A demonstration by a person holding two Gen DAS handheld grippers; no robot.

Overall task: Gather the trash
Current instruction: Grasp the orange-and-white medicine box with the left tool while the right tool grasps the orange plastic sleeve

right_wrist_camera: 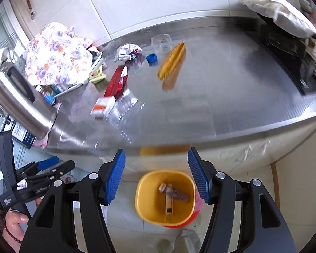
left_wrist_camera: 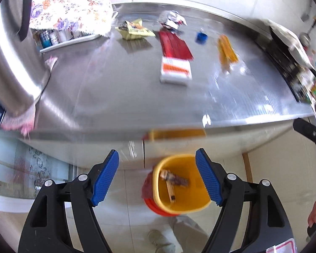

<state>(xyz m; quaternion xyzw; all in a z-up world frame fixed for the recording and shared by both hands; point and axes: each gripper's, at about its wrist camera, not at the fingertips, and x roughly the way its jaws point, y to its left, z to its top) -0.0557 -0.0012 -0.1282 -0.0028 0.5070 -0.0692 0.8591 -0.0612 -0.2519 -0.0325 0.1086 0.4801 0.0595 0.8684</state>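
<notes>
Yellow bin (right_wrist_camera: 165, 198) on floor below steel counter (right_wrist_camera: 200, 105), wrappers inside. Above bin: left gripper (left_wrist_camera: 157, 176) and right gripper (right_wrist_camera: 157, 176), both wide, empty. "GenRobot" partly legible on left gripper. On counter: red pack (left_wrist_camera: 174, 45), white-orange box (left_wrist_camera: 176, 70), labels unreadable.

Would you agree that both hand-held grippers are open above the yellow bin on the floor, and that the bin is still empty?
Not quite: the yellow bin is not empty. The right wrist view shows wrappers already inside. Both the left hand-held gripper and right hand-held gripper are indeed open above it.
</notes>
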